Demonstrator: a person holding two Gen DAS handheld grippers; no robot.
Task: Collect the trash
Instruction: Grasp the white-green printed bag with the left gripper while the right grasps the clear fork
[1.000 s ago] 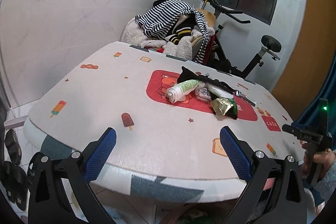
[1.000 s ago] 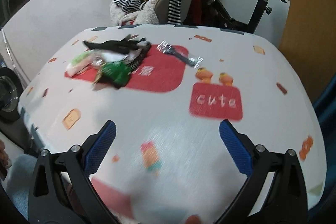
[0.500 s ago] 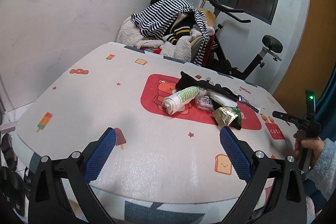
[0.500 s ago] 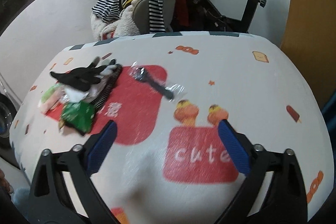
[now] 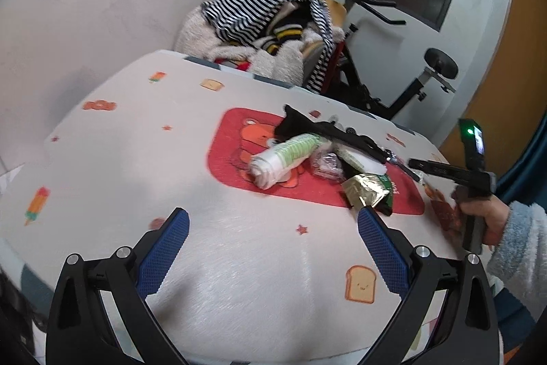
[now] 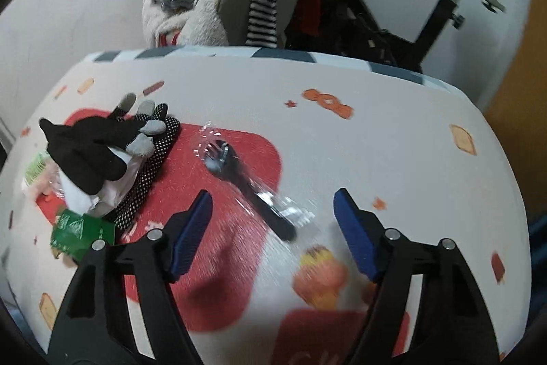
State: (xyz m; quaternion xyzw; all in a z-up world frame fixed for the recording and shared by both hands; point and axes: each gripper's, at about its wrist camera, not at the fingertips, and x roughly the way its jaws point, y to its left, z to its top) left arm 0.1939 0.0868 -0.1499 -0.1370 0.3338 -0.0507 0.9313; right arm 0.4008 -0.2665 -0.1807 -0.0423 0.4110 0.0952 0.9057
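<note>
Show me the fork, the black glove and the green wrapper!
Fork (image 6: 239,180), right wrist view, on its black handle inside the clear wrap.
Black glove (image 6: 85,149), right wrist view, on its palm.
Green wrapper (image 6: 80,230), right wrist view, on its green face.

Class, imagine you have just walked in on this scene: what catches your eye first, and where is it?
First, the litter heap on the tablecloth's red patch: a black glove, a rolled cup stack and a green wrapper. Next, the wrapped black fork lying apart, just ahead of the right gripper, whose jaws are closing with nothing between them. Behind the table, striped clothes pile on a chair.
</note>
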